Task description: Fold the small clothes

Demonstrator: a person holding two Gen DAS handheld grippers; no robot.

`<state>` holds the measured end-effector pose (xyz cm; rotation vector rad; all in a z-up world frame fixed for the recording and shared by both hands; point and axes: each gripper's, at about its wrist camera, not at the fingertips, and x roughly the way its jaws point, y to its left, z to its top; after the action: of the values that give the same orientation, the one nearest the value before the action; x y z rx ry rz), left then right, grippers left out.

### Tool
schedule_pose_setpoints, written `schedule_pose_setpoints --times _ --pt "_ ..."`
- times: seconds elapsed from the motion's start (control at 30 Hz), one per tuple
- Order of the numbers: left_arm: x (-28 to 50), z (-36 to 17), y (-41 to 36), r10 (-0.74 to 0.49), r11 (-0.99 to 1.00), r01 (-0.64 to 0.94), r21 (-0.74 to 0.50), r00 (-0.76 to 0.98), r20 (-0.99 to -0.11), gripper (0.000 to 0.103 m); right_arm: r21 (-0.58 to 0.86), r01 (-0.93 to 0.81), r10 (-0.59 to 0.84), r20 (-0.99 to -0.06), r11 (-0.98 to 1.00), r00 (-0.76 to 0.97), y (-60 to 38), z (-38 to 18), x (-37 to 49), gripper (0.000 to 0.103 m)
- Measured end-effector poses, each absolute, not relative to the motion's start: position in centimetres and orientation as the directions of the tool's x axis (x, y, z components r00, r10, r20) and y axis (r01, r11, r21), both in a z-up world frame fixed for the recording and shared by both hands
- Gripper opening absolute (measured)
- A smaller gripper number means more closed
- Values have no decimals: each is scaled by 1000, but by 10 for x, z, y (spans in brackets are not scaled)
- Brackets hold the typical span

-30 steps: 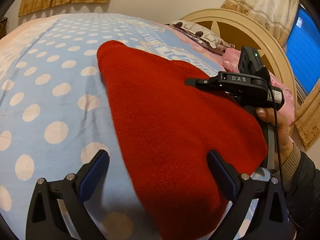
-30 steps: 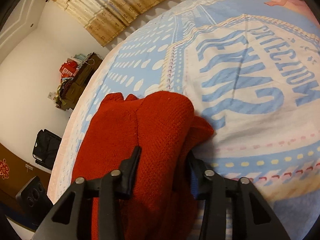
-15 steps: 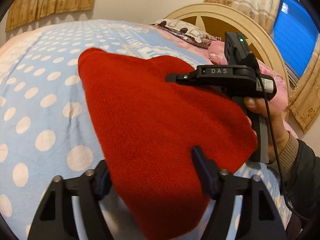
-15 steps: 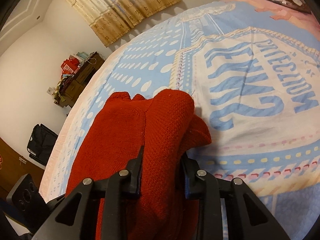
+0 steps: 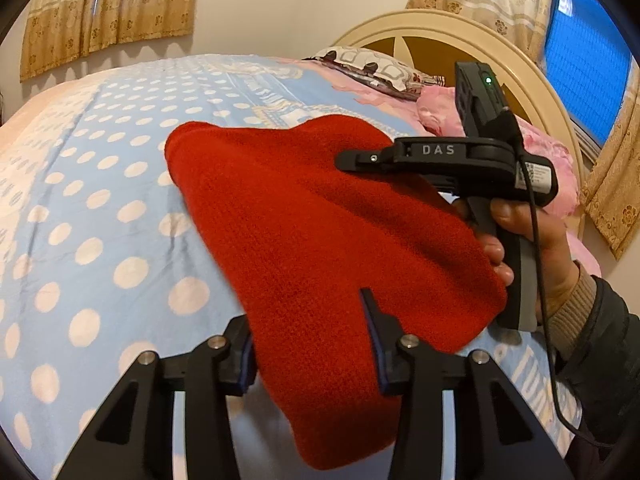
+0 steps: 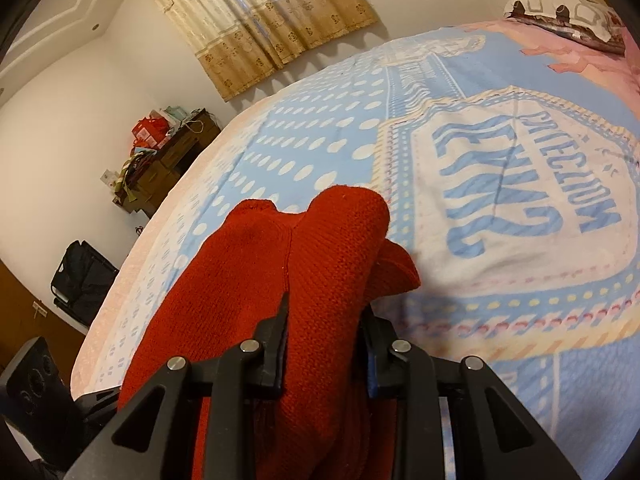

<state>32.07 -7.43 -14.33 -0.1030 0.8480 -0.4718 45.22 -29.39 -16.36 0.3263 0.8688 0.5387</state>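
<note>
A red knit garment (image 5: 320,240) is held up over the blue polka-dot bedspread (image 5: 100,208). My left gripper (image 5: 310,340) is shut on its near edge, with fabric bunched between the fingers. My right gripper (image 6: 326,332) is shut on another folded edge of the same red garment (image 6: 332,248). The right gripper also shows in the left wrist view (image 5: 352,159), held by a hand at the garment's right side, its tips hidden against the fabric.
A cream curved headboard (image 5: 460,36) and pillows (image 5: 372,68) lie at the bed's far end. A window (image 5: 584,64) is at right. A dark cabinet (image 6: 172,156) and a black bag (image 6: 80,276) stand by the wall past the bed's left side.
My left gripper went from open around the garment's edge to shut on it. My right gripper tightened on its fold. Both lifted the garment higher off the bed.
</note>
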Motion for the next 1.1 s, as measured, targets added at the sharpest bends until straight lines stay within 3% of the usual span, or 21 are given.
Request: schedule_pose_setpoints --times 1.1 --pt "223 -116 36 -298 954 179 -242 686 -664 43 486 -494 687 -591 721 422 -134 -127 369 28"
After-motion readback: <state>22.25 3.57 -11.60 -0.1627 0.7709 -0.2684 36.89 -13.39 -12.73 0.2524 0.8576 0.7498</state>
